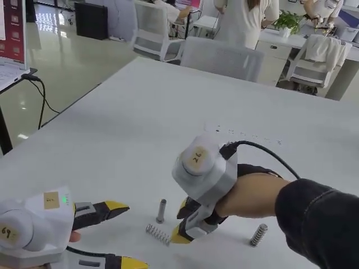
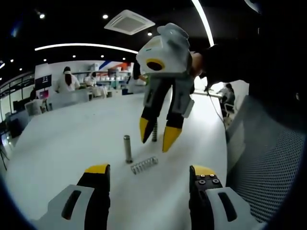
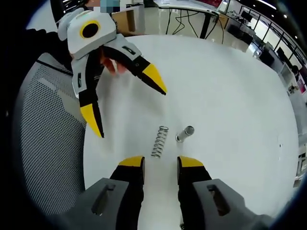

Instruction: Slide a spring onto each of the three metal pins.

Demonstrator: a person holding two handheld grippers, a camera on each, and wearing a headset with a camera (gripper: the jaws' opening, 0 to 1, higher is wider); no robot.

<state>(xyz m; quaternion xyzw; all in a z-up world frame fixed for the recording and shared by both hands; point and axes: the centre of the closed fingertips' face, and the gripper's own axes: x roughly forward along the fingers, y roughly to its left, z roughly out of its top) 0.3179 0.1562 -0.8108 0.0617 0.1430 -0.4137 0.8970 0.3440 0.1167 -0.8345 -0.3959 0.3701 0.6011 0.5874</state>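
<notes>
A: Risks from here, left to right pls?

B: First left gripper (image 1: 126, 235), well left of pin (image 1: 161, 211): jaws wide apart, nothing held. Prob. no trouble there, unless swung in w/o care; could then hit pin.

A: And close to pin?

B: Spring (image 1: 158, 233) flat on table (image 1: 140, 123), just in front of pin, not touching it. Round, so likely to roll away if pushed from side. If squeezed too hard, may bend or jump out of jaws. Pin upright and thin, so prob. easy to tip over with one touch of a jaw tip.

A: Right of pin?

B: Right gripper (image 1: 181, 223) just right of pin, tips pointing down beside spring, jaws a bit apart, empty. Very close to pin, so biggest risk here imo: a knock while reaching for spring. Second spring (image 1: 258, 235) well right of pin, past right gripper; could be swept off by sleeve (image 1: 320, 218).

A: Hard to make out what?

B: Pin fixed to table or only standing: cannot tell. In head view, lower jaw of left gripper cut by bottom edge, and right gripper's tips partly behind own body. Second spring lying or leaning: unclear. In left gripper view, a grey thing far behind pin, between right gripper's jaws; maybe same second spring, not sure. Other two pins: whereabouts unknown.
</notes>
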